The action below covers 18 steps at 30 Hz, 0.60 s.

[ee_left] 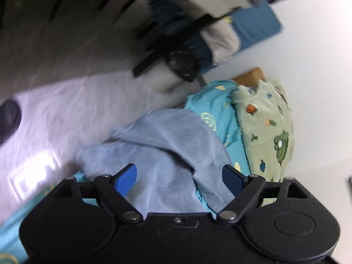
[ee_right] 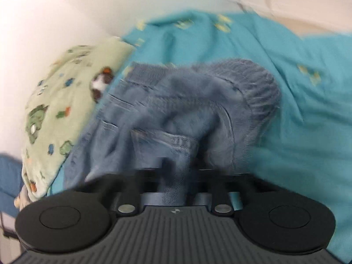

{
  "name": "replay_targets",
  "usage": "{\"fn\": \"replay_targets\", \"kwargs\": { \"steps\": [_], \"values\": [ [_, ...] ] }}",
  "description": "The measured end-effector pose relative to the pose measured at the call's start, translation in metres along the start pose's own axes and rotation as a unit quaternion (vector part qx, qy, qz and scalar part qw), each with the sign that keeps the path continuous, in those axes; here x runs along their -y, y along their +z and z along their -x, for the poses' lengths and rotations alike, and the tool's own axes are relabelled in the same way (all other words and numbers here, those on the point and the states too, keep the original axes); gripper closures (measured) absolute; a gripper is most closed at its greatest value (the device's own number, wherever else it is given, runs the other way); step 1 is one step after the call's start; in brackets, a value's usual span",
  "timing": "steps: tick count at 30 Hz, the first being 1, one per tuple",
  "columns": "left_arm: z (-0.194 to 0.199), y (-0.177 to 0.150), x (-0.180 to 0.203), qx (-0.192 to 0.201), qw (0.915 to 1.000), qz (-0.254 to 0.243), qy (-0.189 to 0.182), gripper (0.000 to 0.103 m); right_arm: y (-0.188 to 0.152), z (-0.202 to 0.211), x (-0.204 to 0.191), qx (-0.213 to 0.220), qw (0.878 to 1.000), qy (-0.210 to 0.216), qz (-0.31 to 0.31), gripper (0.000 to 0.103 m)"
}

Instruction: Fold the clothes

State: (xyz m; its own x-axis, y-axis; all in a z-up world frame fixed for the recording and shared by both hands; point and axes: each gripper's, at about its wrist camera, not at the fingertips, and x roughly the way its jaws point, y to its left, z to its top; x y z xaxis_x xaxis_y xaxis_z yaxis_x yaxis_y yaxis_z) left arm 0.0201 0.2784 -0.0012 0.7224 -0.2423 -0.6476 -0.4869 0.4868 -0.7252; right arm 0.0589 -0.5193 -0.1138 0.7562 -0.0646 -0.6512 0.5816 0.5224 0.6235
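Blue denim-like cloth, a pair of trousers [ee_right: 176, 110] with a ribbed waistband, is seen bunched in a heap on a turquoise sheet [ee_right: 297, 110] printed with small pale yellow motifs. In the right wrist view, a fold of the trousers is drawn up between the fingers of the right gripper [ee_right: 176, 176], which is closed on the cloth; the picture is blurred there and the fingertips themselves are hidden by fabric. A pale green blanket [ee_right: 66, 101] printed with small animals and cars is laid just beside the trousers, touching them along one edge, with a white wall [ee_right: 44, 11] behind it. In the left wrist view, the left gripper [ee_left: 179, 176] is held with its blue-padded fingers [ee_left: 126, 178] spread wide apart, nothing clamped between them; the same blue cloth [ee_left: 158, 145] is spread beneath and between the pads, whether touched by them cannot be told. The turquoise sheet [ee_left: 213, 107] and the green blanket [ee_left: 268, 123] are seen beyond the cloth, side by side against the wall [ee_left: 319, 77]. A pale glossy floor [ee_left: 66, 110] is visible to the left, blurred, with dark furniture legs [ee_left: 149, 61] further off.
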Motion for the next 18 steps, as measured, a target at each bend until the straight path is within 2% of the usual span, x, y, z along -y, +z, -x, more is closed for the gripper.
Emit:
{"fn": "replay_targets", "kwargs": {
  "steps": [1,5,8,10,14,18],
  "values": [
    [-0.002,0.002,-0.007,-0.006,0.9998,0.016,0.002,0.020,0.003,0.002,-0.004,0.008,1.000,0.011,0.010,0.097],
    [-0.008,0.008,-0.034,-0.031,0.9960,0.082,0.012,0.020,0.014,0.027,-0.022,0.064,0.993,0.092,0.030,0.098],
    [-0.019,0.011,-0.050,-0.057,0.9917,0.112,0.026,0.020,0.019,0.043,-0.039,0.109,0.985,0.122,0.054,0.098],
    [-0.026,0.012,-0.060,-0.078,0.9882,0.128,0.030,0.021,0.018,0.039,-0.036,0.102,0.990,0.084,0.046,0.098],
    [-0.031,0.021,-0.079,-0.082,0.9857,0.141,0.044,0.021,0.016,0.019,-0.012,0.045,0.999,0.007,0.015,0.098],
    [-0.043,0.025,-0.099,-0.092,0.9816,0.157,0.057,0.022,0.019,0.018,-0.001,0.028,0.999,0.011,-0.011,0.097]
  ]
}}
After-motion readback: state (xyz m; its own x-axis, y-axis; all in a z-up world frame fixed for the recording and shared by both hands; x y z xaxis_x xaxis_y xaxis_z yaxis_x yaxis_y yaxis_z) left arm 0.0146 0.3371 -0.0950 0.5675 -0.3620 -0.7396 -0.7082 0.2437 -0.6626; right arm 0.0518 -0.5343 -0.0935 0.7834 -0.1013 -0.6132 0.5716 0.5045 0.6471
